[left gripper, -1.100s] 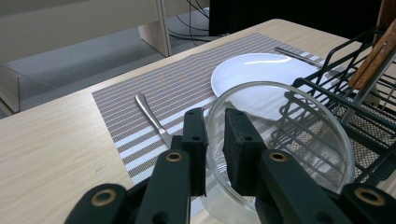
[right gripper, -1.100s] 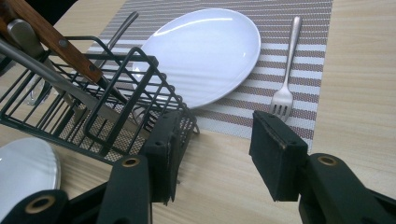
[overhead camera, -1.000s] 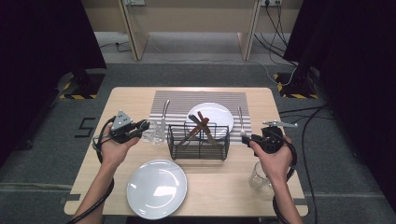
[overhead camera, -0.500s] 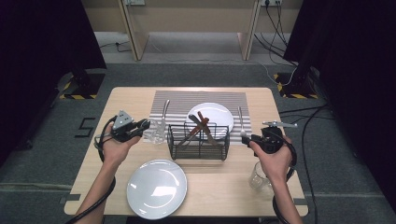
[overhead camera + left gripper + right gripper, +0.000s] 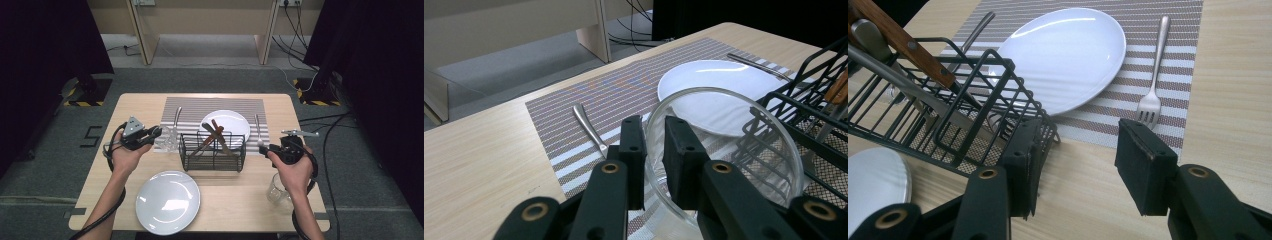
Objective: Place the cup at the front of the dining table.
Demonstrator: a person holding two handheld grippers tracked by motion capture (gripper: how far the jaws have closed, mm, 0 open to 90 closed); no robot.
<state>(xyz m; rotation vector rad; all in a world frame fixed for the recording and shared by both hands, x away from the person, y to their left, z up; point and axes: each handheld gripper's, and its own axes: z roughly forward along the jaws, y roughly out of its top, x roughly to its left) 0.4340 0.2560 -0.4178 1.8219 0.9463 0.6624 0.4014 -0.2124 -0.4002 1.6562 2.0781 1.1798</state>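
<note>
My left gripper [image 5: 157,133] is shut on the rim of a clear glass [image 5: 168,139], one jaw inside and one outside. The glass [image 5: 744,150] stands on the striped placemat [image 5: 192,106], just left of a black wire basket [image 5: 212,150]. My left gripper [image 5: 654,136] pinches the glass wall. My right gripper [image 5: 263,148] is open at the basket's right end, with its jaws over bare wood. Beyond my right gripper [image 5: 1078,150] lie a fork [image 5: 1153,95] and a white plate [image 5: 1063,55] on the mat.
The basket [image 5: 948,115] holds wooden-handled knives [image 5: 898,40] and other cutlery. A second white plate [image 5: 167,202] lies near the front edge. Another clear glass [image 5: 277,190] stands by the right wrist. A metal utensil [image 5: 589,127] lies on the mat's left part.
</note>
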